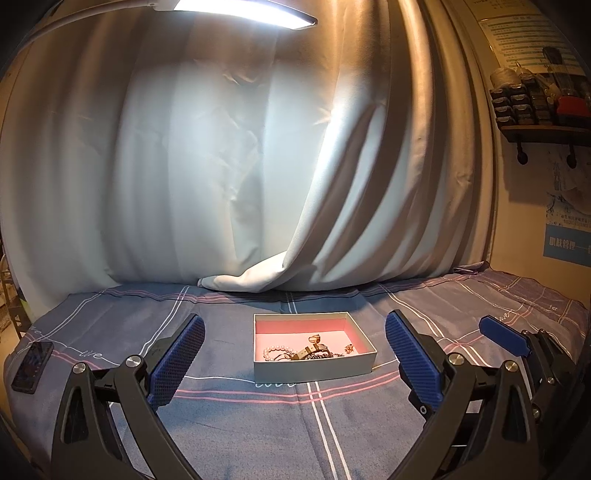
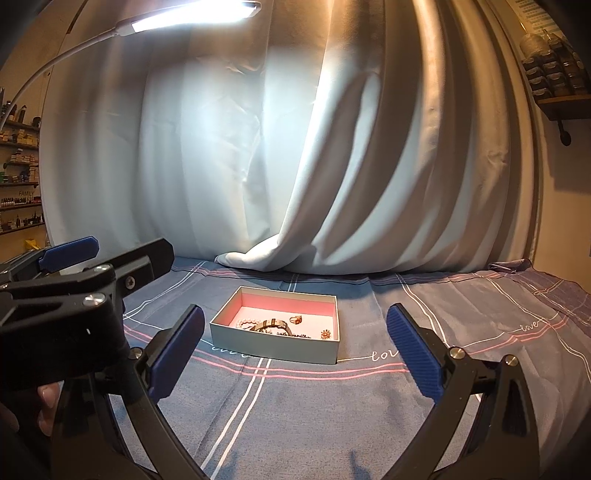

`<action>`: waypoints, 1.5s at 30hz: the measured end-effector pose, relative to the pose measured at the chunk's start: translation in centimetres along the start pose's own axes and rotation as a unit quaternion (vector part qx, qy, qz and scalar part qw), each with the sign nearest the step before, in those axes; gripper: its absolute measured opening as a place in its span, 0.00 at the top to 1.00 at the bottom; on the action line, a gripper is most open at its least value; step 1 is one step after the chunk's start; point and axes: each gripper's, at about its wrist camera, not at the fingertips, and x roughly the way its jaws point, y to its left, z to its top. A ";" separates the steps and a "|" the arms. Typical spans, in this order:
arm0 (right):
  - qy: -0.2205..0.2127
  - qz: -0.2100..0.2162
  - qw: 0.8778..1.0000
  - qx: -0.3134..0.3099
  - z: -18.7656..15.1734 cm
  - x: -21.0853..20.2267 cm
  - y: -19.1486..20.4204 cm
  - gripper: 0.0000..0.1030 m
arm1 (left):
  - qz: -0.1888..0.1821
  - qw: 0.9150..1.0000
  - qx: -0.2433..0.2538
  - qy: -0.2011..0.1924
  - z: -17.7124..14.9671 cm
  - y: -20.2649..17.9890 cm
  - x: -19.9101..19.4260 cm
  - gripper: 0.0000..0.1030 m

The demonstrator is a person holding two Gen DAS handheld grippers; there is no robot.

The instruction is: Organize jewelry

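Observation:
A shallow grey box (image 1: 314, 371) (image 2: 273, 347) with a pink lining sits on the blue checked cloth. Inside lie a pearl bracelet (image 1: 275, 350) (image 2: 248, 323), a gold ring (image 1: 315, 337) (image 2: 296, 319), a watch-like band (image 1: 306, 352) (image 2: 271, 325), dark beads and a small brooch (image 1: 349, 347) (image 2: 325, 334). My left gripper (image 1: 295, 360) stands open, its blue pads on either side of the box and short of it. My right gripper (image 2: 295, 356) is open too, also framing the box from the near side. Neither holds anything.
A dark phone (image 1: 32, 365) lies on the cloth at the left. A white curtain (image 1: 258, 184) hangs behind the box and bunches on the cloth. A lamp (image 2: 192, 16) shines overhead. Shelves (image 1: 539, 107) hang on the right wall. A hand (image 2: 46, 406) grips the left tool.

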 end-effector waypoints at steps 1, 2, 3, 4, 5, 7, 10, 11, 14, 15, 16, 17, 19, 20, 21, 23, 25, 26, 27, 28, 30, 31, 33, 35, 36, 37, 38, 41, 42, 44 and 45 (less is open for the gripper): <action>0.000 0.000 1.000 0.000 0.0 0.0 0.0 0.05 | 0.000 1.000 0.000 0.000 0.0 0.0 0.0 0.06; 0.000 0.000 1.000 0.001 0.0 0.0 0.0 0.05 | 0.000 1.000 0.000 0.000 0.0 0.0 0.0 0.06; 0.000 0.000 1.000 0.001 0.0 0.0 0.0 0.05 | 0.000 1.000 0.000 0.000 0.0 0.0 0.0 0.06; 0.000 0.000 1.000 0.001 0.1 0.1 0.0 0.05 | 0.000 1.000 0.000 0.000 0.0 0.0 0.0 0.06; 0.000 0.000 1.000 0.001 0.0 0.1 0.0 0.05 | 0.000 1.000 0.000 0.000 0.0 0.0 0.0 0.06; 0.000 0.000 1.000 0.001 0.0 0.1 -0.1 0.05 | 0.000 1.000 0.000 0.000 0.0 -0.1 -0.1 0.06; 0.002 -0.001 1.000 0.001 0.0 0.2 0.0 0.05 | -0.001 1.000 0.000 0.001 -0.1 -0.1 0.0 0.06; 0.002 0.000 1.000 0.001 0.0 0.1 0.0 0.05 | 0.000 1.000 0.000 0.001 -0.1 -0.1 0.0 0.06; 0.004 0.000 1.000 0.000 0.0 0.2 0.1 0.05 | 0.001 1.000 -0.001 0.001 -0.1 -0.1 0.0 0.06; 0.004 0.000 1.000 0.001 0.0 0.2 0.1 0.05 | 0.000 1.000 0.000 0.002 -0.1 -0.1 0.0 0.06; 0.003 -0.001 1.000 0.001 0.0 0.1 0.1 0.05 | 0.002 1.000 0.000 0.000 -0.1 -0.2 -0.1 0.06; 0.003 -0.001 1.000 0.002 0.0 0.2 0.1 0.05 | 0.001 1.000 -0.001 0.000 -0.1 -0.2 -0.1 0.06; 0.002 -0.001 1.000 0.002 0.0 0.1 0.1 0.05 | 0.001 1.000 -0.001 0.000 -0.1 -0.2 -0.1 0.06; 0.003 -0.001 1.000 0.002 0.0 0.1 0.1 0.05 | 0.000 1.000 0.000 0.001 -0.1 -0.2 0.0 0.06; 0.003 -0.001 1.000 0.002 0.0 0.1 0.0 0.05 | 0.000 1.000 0.001 0.002 -0.1 -0.2 0.1 0.06; 0.004 -0.001 1.000 0.002 0.0 0.1 0.0 0.05 | -0.001 1.000 0.001 0.004 -0.1 -0.2 0.1 0.06; 0.004 -0.001 1.000 0.002 0.1 0.1 0.1 0.05 | 0.000 1.000 0.002 0.006 -0.1 -0.3 0.2 0.06; 0.005 -0.001 1.000 0.002 0.0 0.1 0.1 0.05 | 0.000 1.000 0.002 0.006 -0.1 -0.2 0.2 0.06; 0.005 0.000 1.000 0.002 0.1 0.1 0.1 0.05 | -0.001 1.000 0.002 0.006 -0.1 -0.3 0.2 0.06; 0.006 0.000 1.000 0.002 0.1 0.1 0.1 0.05 | -0.001 1.000 0.002 0.006 -0.1 -0.3 0.2 0.06; 0.008 0.001 1.000 0.002 0.2 0.2 0.2 0.05 | 0.000 1.000 0.002 0.007 -0.1 -0.3 0.2 0.06; 0.008 0.001 1.000 0.002 0.2 0.2 0.2 0.05 | 0.000 1.000 0.002 0.007 -0.1 -0.3 0.2 0.06; 0.008 0.001 1.000 0.002 0.2 0.1 0.2 0.05 | 0.000 1.000 0.002 0.008 0.0 -0.3 0.2 0.06; 0.009 0.001 1.000 0.002 0.2 0.1 0.2 0.05 | 0.000 1.000 0.002 0.009 0.0 -0.3 0.2 0.06; 0.009 0.001 1.000 0.002 0.2 0.1 0.2 0.05 | 0.000 1.000 0.002 0.009 0.0 -0.3 0.3 0.06; 0.009 0.001 1.000 0.002 0.2 0.1 0.2 0.05 | 0.000 1.000 0.002 0.009 0.1 -0.3 0.3 0.06; 0.009 0.002 1.000 0.002 0.2 0.1 0.2 0.05 | -0.001 1.000 0.002 0.009 0.1 -0.3 0.3 0.06; 0.012 0.002 1.000 0.004 0.1 0.0 0.2 0.05 | -0.001 1.000 0.003 0.010 0.1 -0.4 0.3 0.06; 0.013 0.001 1.000 0.004 0.1 0.1 0.2 0.05 | -0.001 1.000 0.003 0.010 0.0 -0.3 0.3 0.06; 0.013 0.000 1.000 0.006 0.0 0.1 0.1 0.05 | 0.000 1.000 0.003 0.012 0.0 -0.3 0.4 0.06; 0.013 0.000 1.000 0.007 0.0 0.0 0.1 0.05 | 0.001 1.000 0.003 0.011 -0.1 -0.3 0.4 0.06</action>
